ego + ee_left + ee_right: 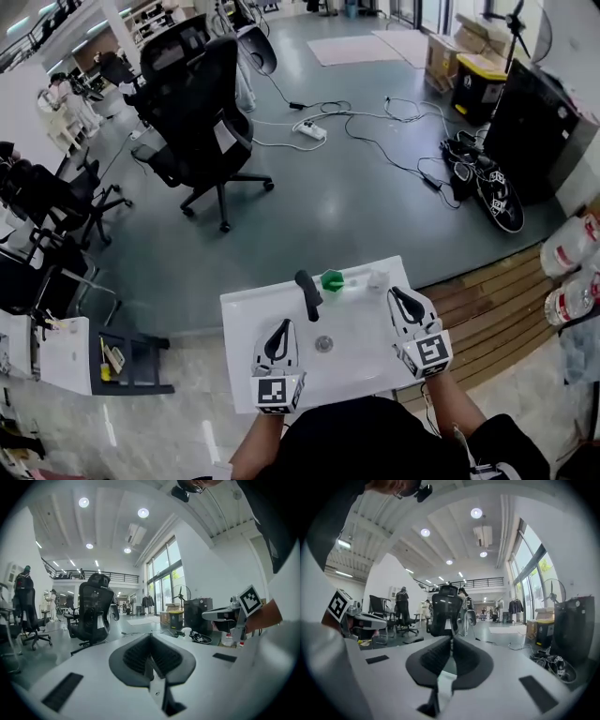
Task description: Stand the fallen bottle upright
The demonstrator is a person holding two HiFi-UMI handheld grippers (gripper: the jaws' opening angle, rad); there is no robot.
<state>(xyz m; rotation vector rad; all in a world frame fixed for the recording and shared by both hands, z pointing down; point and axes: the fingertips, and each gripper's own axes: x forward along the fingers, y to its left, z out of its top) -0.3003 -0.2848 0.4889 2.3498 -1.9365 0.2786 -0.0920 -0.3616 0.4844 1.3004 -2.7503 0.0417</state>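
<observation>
A small clear bottle [376, 278] is at the back rim of the white sink [246, 323], right of a green object [332, 279] and the black tap [307, 293]. It looks upright, though it is small in the head view. Its pale top [186, 631] shows over the gripper body in the left gripper view. My right gripper [401, 294] hovers just right of the bottle and apart from it, jaws together with nothing between them [451, 639]. Over the sink's front left, my left gripper [280, 327] is shut and empty [150, 637].
The drain [323, 344] lies in the middle of the basin. A black office chair [202, 112] stands beyond the sink, with cables and a power strip [311, 130] on the floor. Water jugs [568, 246] sit on wooden boards at the right.
</observation>
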